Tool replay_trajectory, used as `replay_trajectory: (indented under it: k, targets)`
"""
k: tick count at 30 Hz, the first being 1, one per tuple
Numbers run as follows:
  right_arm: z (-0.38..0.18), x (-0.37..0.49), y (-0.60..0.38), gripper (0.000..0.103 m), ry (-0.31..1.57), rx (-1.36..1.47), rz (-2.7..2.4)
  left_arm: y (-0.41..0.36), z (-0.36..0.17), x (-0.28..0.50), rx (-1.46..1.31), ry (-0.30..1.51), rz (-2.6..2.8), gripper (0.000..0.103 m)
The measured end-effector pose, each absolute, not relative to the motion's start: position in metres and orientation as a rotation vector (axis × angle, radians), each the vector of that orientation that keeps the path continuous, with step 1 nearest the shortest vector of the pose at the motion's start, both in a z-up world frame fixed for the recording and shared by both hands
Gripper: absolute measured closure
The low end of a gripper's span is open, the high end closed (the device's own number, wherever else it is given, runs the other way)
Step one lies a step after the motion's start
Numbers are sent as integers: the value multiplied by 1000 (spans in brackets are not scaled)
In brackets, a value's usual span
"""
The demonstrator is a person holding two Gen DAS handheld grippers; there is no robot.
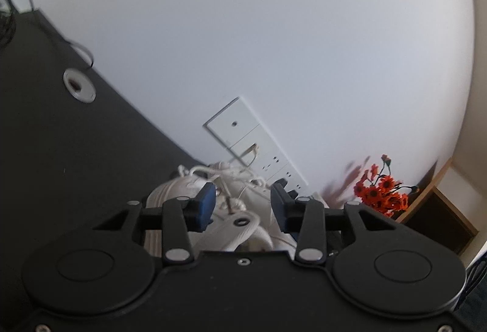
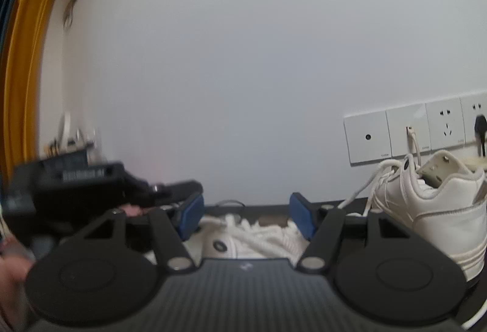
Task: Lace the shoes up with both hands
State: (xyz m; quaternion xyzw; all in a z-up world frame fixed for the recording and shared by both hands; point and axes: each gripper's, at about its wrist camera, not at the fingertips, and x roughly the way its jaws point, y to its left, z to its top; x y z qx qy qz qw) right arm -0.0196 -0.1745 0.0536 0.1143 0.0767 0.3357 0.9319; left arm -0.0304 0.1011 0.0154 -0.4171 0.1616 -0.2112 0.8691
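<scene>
Left gripper (image 1: 243,204) stands with its blue pads apart, nothing pressed between them; a lace end with its aglet (image 1: 229,204) lies in the gap, over the white shoe (image 1: 243,228) directly beneath. Right gripper (image 2: 246,218) is likewise parted and holds nothing; below it lie the same shoe's bunched white laces (image 2: 268,233). The second shoe (image 2: 426,210) stands upright on the right, near the wall, its laces trailing loose.

Judgement: the step in hand is a re-grip on a lace end. It would go best by closing on the stiff aglet rather than the soft cord, squarely between the pads, then feeding it toward the next eyelet (image 1: 242,221) while the other gripper steadies the shoe.

Surroundings: dark desk (image 1: 76,149) with a cable grommet (image 1: 79,85), wall sockets (image 2: 426,131) behind, orange flowers (image 1: 380,192) far right. Obstruction: the tangled laces could snag; the left gripper's body crowds the right view's left side.
</scene>
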Motion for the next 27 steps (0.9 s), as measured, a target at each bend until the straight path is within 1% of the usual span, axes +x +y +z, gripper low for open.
replay_trajectory:
  k: [3,5,6,7,16,24,27]
  targets:
    - [53,-17,-176,41,168,248,686,104,5,-25,-938,383,-442,64]
    - [52,-15,-174,41,178,235,689,105,3,-24,-947,377,-449,65]
    - [52,-15,-173,41,181,230,691,105,3,-25,-944,371,-451,85]
    - [52,-15,-173,41,183,226,693,105,3,-25,-942,372,-453,99]
    - [51,-10,-173,41,219,214,683,113,-7,-25,-1045,349,-445,101]
    - [44,-15,-162,41,231,123,694,100,11,-34,-843,302,-386,101]
    - [44,-14,-161,40,244,126,691,103,9,-33,-867,313,-397,101]
